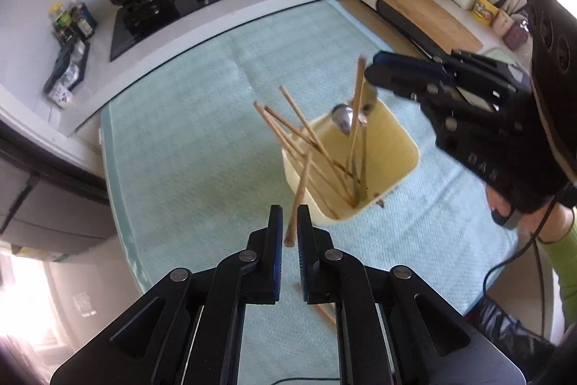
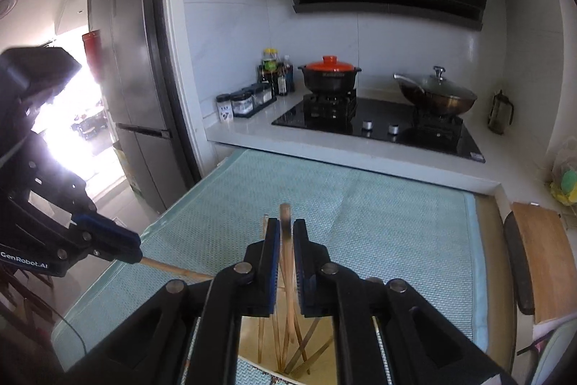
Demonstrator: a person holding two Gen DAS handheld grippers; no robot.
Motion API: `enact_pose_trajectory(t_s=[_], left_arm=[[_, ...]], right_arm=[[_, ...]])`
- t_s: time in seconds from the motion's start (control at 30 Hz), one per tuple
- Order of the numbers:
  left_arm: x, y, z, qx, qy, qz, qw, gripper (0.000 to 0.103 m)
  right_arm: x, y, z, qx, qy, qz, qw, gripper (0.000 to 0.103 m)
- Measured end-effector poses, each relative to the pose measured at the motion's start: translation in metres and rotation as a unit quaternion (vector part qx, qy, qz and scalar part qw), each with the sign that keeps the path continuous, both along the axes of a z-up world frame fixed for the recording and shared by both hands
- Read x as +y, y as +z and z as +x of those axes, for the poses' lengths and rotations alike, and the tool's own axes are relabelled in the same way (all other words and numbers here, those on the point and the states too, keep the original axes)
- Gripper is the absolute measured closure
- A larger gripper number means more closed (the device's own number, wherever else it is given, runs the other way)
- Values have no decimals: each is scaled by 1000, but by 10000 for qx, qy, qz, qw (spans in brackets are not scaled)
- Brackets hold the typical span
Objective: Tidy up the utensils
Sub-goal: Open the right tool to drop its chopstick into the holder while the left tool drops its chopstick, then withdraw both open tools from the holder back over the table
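On the pale green mat [image 1: 187, 139], a cream utensil holder [image 1: 404, 147] at centre right of the left wrist view holds about six chopsticks and one metal spoon [image 1: 344, 119]. The left gripper [image 1: 290, 222] points steeply down, jaws narrowly parted around a loose chopstick [image 1: 299, 193]. The right gripper [image 2: 286, 233] hovers over the holder, slightly parted around another chopstick [image 2: 285, 222]. Two pots sit on the stove [image 2: 378, 125] behind.
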State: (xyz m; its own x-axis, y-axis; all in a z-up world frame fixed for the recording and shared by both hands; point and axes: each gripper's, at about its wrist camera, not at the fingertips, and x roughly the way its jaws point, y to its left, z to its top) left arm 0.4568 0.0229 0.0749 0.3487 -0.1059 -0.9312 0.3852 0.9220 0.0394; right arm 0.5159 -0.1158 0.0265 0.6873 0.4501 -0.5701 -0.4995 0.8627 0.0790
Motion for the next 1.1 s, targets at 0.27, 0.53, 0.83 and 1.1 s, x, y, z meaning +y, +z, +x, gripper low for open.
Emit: enact_pose_trajectory(t_s=[0.27,0.53,0.83,1.1], left_arm=[[12,24,34,-566,495,-599,9954,52],[43,45,-20,-1389,650,-1008,9830,35],[88,-1,-177,-2073,1096,-915,9678,15],[87,-43,-270,-2415,1699,-929,9509,8]], right_arm=[[-16,6,9,-292,-356,355,9983,46],[-48,35,-69,-831,-225,429,9954,46],[-54,-12,-198,-817,-62,-28,9966,39],[-51,-93,-256,-53,-194,5,9998,39]])
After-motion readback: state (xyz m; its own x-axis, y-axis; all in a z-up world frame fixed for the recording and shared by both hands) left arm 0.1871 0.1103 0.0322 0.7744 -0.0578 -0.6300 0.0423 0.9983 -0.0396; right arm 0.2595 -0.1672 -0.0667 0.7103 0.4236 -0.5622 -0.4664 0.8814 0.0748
